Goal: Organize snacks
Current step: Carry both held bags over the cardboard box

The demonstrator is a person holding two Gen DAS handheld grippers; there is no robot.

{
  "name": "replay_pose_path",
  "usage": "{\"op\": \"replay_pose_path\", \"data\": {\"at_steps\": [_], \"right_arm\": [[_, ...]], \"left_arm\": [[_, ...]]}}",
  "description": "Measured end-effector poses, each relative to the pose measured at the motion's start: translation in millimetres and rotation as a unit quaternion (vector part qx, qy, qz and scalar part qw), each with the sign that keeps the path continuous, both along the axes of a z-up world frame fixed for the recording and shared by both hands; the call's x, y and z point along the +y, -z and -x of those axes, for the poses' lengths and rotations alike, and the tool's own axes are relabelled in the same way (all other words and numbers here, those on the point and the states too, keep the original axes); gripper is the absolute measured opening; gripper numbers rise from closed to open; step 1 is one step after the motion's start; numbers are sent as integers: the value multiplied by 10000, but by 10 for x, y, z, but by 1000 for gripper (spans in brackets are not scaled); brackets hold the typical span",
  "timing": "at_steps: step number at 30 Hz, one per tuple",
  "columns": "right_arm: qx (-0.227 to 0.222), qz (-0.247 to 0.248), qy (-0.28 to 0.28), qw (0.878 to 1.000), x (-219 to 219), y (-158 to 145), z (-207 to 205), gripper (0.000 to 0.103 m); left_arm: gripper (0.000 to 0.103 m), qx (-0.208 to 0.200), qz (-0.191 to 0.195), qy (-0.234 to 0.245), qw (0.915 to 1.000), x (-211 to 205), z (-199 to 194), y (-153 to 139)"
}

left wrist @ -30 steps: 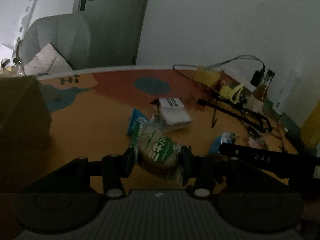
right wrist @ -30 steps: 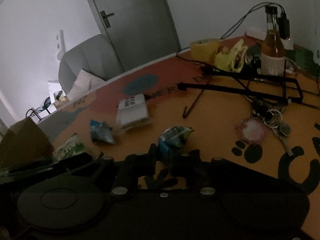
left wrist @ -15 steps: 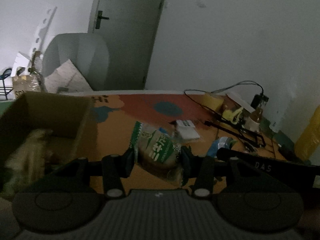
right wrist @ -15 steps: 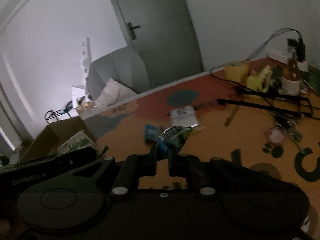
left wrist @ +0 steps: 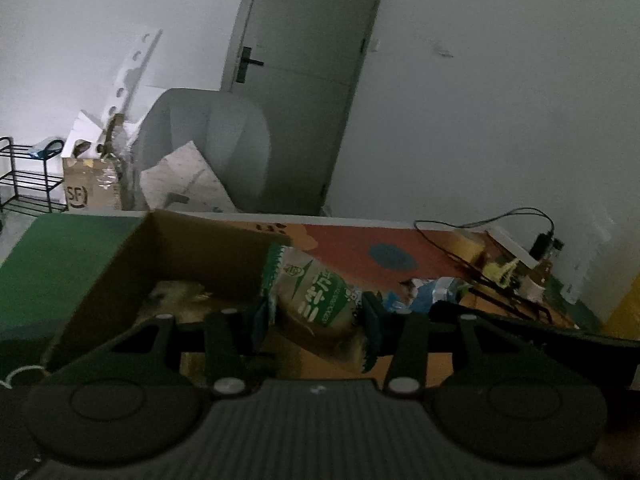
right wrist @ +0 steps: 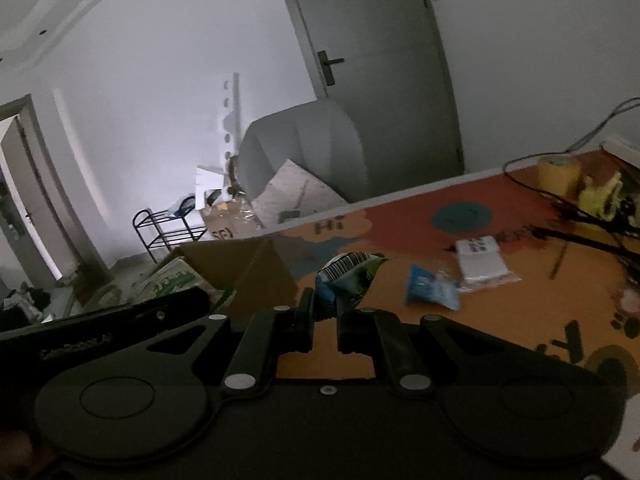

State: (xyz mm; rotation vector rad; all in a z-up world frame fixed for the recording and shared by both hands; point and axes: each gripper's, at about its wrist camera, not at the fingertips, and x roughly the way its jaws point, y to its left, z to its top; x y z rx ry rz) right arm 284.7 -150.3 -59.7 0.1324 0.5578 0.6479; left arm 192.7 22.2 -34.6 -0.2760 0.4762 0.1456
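Note:
My left gripper [left wrist: 314,322] is shut on a green-and-white snack packet [left wrist: 316,296], held in the air just right of the open cardboard box [left wrist: 188,248]. Pale snack bags lie inside the box [left wrist: 176,292]. My right gripper [right wrist: 326,312] is shut on a small blue-and-green snack bag [right wrist: 346,276], lifted above the orange mat. In the right wrist view the box [right wrist: 248,268] stands to the left with the left gripper's packet [right wrist: 172,280] beside it. A blue snack bag [right wrist: 430,290] and a white packet [right wrist: 482,262] lie on the mat.
The patterned orange mat [right wrist: 520,320] covers the table. At its far right are a yellow tape roll [right wrist: 558,170], black cables and a black wire frame [right wrist: 588,224]. Beyond the table stand a grey armchair [left wrist: 208,148], a closed door [left wrist: 304,68] and a black rack [right wrist: 164,228].
Both grippers rose and swung left with their snacks. The cardboard box came into the left wrist view and now sits right by the green packet. The snacks left on the mat look farther off.

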Motion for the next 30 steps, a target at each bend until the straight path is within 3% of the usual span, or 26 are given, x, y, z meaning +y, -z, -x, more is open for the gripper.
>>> {"op": "replay_pose_path", "data": {"at_steps": [23, 26, 28, 30], "right_arm": [[49, -32, -741, 9972, 842, -130, 101, 9], [99, -80, -914, 9957, 903, -161, 102, 17], [87, -80, -857, 9962, 894, -184, 97, 29], [77, -70, -789, 9968, 855, -193, 93, 31]], "left_arm": [[47, -55, 228, -542, 9983, 785, 180, 3], [47, -70, 262, -584, 9979, 847, 189, -1], [47, -76, 273, -604, 9978, 872, 200, -5], [47, -81, 278, -587, 9979, 883, 200, -7]]}}
